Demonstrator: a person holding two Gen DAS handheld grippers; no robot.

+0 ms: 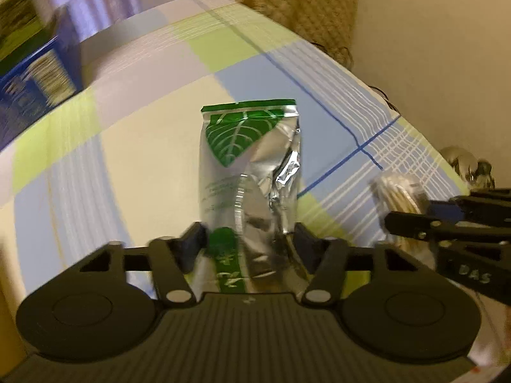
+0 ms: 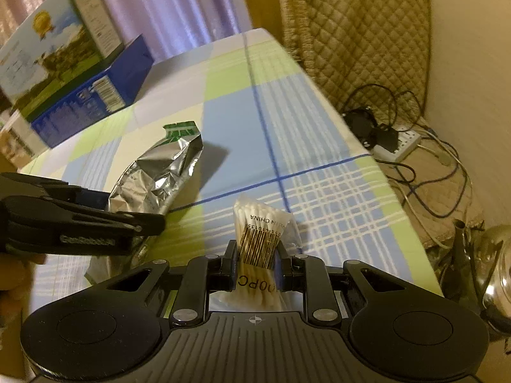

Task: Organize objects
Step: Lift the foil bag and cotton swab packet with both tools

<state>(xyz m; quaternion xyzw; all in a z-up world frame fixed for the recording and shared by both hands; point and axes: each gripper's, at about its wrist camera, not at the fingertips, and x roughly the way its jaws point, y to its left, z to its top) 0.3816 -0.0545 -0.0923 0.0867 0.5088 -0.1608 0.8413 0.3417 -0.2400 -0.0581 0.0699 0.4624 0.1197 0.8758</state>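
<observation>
Grippers both loaded over the plaid tablecloth (image 2: 319,121).
Left gripper (image 1: 250,239) pinches the foil pouch (image 1: 249,166); right gripper (image 2: 255,263) squeezes the cotton swab pack (image 2: 260,233), bottom hidden.

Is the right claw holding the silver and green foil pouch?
No, the right claw is shut on the cotton swab packet; the foil pouch sits in the left claw.

We hold our left gripper (image 1: 247,242) level over the table, its two fingers closed against the sides of the silver foil pouch (image 1: 249,172). Our right gripper (image 2: 255,263) sits just beside it to the right, its jaws pinched tight on the packet of cotton swabs (image 2: 260,239), both pointing forward.
</observation>
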